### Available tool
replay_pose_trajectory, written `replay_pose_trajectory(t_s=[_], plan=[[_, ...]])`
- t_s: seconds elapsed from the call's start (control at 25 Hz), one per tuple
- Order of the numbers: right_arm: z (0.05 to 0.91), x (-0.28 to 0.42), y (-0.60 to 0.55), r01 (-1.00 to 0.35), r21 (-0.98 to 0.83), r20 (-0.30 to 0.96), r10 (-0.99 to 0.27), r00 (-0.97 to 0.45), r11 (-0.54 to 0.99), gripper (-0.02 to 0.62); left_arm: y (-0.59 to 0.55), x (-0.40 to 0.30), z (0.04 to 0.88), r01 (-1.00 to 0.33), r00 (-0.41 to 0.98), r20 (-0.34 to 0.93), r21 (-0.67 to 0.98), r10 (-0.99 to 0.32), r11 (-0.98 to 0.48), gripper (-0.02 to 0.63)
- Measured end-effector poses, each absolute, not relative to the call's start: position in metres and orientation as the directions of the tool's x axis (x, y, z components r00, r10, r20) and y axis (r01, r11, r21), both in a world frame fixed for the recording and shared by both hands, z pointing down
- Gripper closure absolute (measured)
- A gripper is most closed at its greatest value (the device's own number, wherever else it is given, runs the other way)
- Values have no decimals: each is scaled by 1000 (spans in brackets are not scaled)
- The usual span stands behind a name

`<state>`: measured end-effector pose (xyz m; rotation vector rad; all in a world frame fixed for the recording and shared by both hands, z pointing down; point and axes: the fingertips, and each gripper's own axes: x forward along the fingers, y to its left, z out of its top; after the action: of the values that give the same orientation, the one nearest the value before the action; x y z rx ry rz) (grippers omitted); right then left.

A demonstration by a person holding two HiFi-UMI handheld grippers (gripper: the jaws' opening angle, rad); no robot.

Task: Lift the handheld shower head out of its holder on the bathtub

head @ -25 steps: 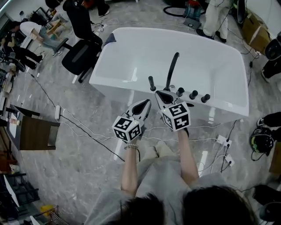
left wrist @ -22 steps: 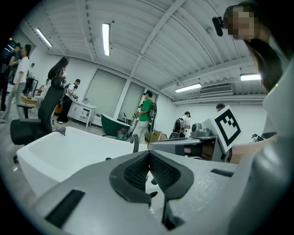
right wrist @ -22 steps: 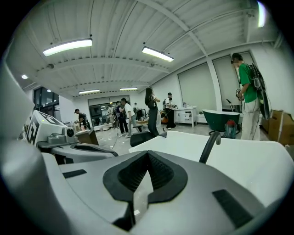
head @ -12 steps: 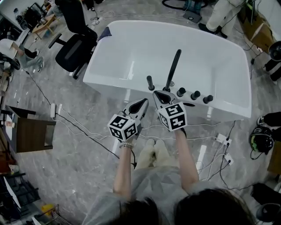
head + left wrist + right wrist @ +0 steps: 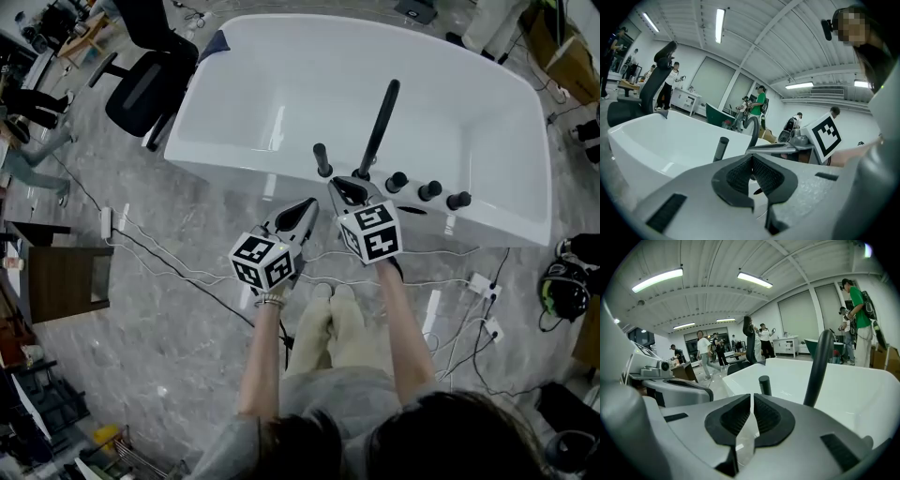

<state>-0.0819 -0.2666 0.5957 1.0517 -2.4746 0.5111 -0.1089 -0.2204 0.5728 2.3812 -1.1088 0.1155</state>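
The handheld shower head (image 5: pixel 322 159) is a short black stick standing upright in its holder on the near rim of the white bathtub (image 5: pixel 244 169). It also shows in the left gripper view (image 5: pixel 722 147) and the right gripper view (image 5: pixel 764 384). Beside it rises the tall curved black spout (image 5: pixel 379 127), with three black knobs (image 5: pixel 428 190) to the right. My left gripper (image 5: pixel 307 205) hangs in front of the rim, jaws shut and empty (image 5: pixel 751 159). My right gripper (image 5: pixel 341 186) is just short of the shower head, also shut on nothing (image 5: pixel 753 399).
A black office chair (image 5: pixel 141 89) stands at the tub's left end. Cables and power strips (image 5: pixel 480 281) lie on the marble floor in front of the tub. A dark cabinet (image 5: pixel 56 281) is at the left. People stand in the background.
Both grippers have sunk a little in front of the tub's near rim and stay shut. The head view has shifted, so the tub sits higher in the frame.
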Motion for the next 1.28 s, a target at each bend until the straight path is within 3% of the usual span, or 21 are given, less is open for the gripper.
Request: replay_pose_trajectory(t_s=[1.28], plan=[[727,-111,-335,-776,-194,566,-578,-588,600,433,-262,-148,694,-762,630,385,475,-674,-441,601]])
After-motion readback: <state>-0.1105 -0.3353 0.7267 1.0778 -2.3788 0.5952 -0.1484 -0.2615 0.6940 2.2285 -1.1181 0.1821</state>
